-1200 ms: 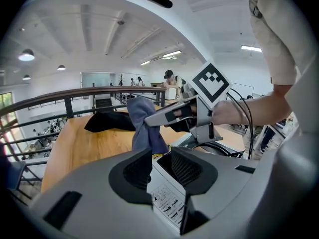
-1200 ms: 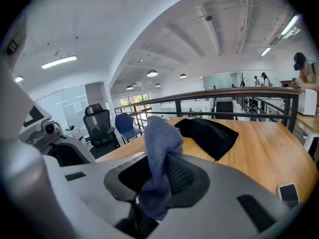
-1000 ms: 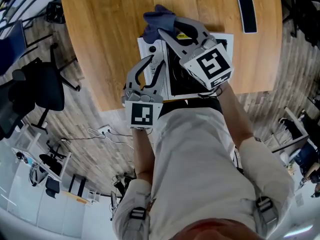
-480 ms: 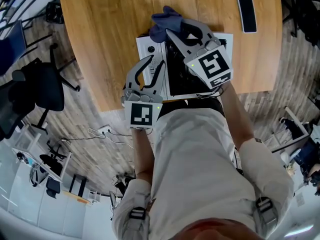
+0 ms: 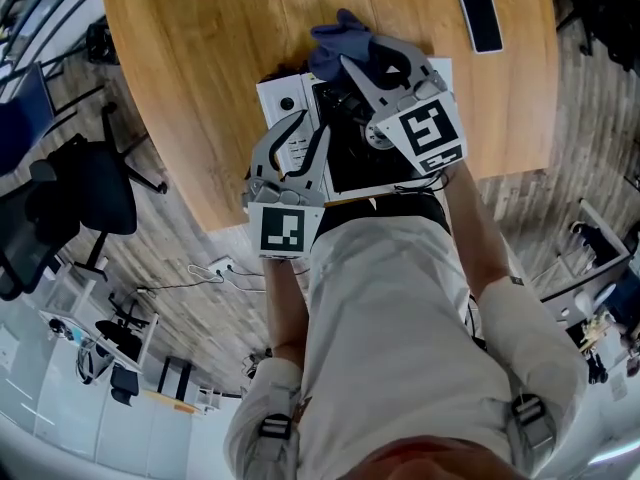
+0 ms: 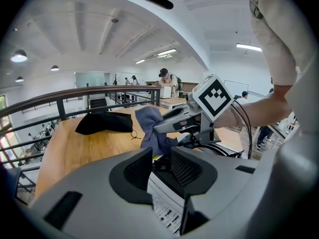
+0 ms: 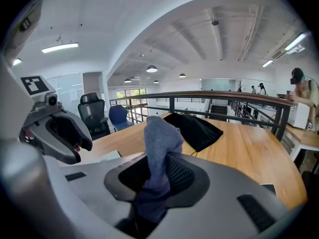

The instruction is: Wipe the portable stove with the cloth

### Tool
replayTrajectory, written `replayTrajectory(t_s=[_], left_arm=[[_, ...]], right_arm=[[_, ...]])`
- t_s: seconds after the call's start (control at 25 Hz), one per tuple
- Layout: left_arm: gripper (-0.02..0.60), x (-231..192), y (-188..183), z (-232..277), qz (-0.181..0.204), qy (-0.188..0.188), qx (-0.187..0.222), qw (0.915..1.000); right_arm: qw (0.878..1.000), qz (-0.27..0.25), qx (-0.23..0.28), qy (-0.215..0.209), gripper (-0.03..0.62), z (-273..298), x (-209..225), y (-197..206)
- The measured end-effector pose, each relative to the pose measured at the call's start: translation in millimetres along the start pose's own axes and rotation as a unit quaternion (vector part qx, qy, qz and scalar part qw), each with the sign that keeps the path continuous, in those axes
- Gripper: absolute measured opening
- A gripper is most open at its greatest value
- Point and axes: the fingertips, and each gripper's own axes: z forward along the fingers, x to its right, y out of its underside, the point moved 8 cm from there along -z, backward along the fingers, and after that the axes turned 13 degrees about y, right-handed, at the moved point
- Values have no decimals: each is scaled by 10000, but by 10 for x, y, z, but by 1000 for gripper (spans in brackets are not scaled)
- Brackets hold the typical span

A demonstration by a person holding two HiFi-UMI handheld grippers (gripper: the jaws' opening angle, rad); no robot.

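Observation:
The portable stove (image 5: pixel 284 99), white with a black top, sits at the wooden table's near edge. A blue-grey cloth (image 5: pixel 336 42) hangs bunched over the stove's far side, and my right gripper (image 5: pixel 352 64) is shut on it. In the right gripper view the cloth (image 7: pixel 160 133) stands up between the pads of that gripper (image 7: pixel 158 176). My left gripper (image 5: pixel 308 126) hovers over the stove's left control panel. In the left gripper view its jaws (image 6: pixel 161 166) stand apart with nothing pressed between them, and the stove's white panel (image 6: pixel 167 210) shows below.
A black phone (image 5: pixel 479 15) lies on the table (image 5: pixel 200 88) at the far right. A black pouch (image 7: pixel 194 128) rests further back on the wood. Office chairs (image 5: pixel 80 198) stand on the floor to the left. The person's torso fills the lower head view.
The right gripper has carried the cloth to the right along the stove's far side. The left gripper has stayed in place over the control panel.

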Motion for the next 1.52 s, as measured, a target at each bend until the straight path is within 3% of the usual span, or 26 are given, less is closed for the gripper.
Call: replayTrajectory(t_s=[0.4, 0.76, 1.52], left_arm=[[123, 80, -145, 147, 179, 134, 6, 9997], [54, 189, -250, 336, 446, 152, -50, 9989], [37, 404, -476, 688, 766, 352, -120, 9964]], right_arm=[[9994, 80, -50, 332, 107, -169, 287, 129], [9984, 138, -67, 544, 107, -318, 523, 275], [9937, 160, -145, 1102, 107, -612, 1013, 550]])
